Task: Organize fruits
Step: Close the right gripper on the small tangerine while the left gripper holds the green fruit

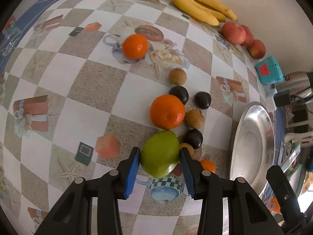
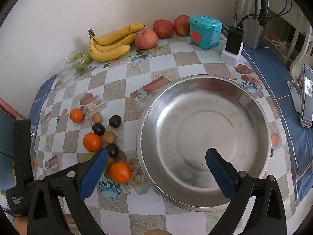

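My left gripper (image 1: 159, 153) is shut on a green fruit (image 1: 160, 153), its blue pads pressing both sides. Around it lie oranges (image 1: 167, 111), dark plums (image 1: 179, 94) and small brown fruits (image 1: 177, 76). A further orange (image 1: 135, 46) sits alone. My right gripper (image 2: 156, 157) is open and empty above the near rim of a big steel bowl (image 2: 205, 137), which is empty. In the right wrist view the loose oranges (image 2: 120, 172), plums (image 2: 114, 121) and brown fruits (image 2: 109, 137) lie left of the bowl. The bowl's rim also shows in the left wrist view (image 1: 252, 143).
Bananas (image 2: 111, 43), red apples (image 2: 146, 38) and bagged green fruits (image 2: 80, 60) line the wall. A teal box (image 2: 205, 31), a charger (image 2: 233, 43), a steel flask (image 2: 250, 13) and a propped phone (image 2: 306, 96) stand at the right.
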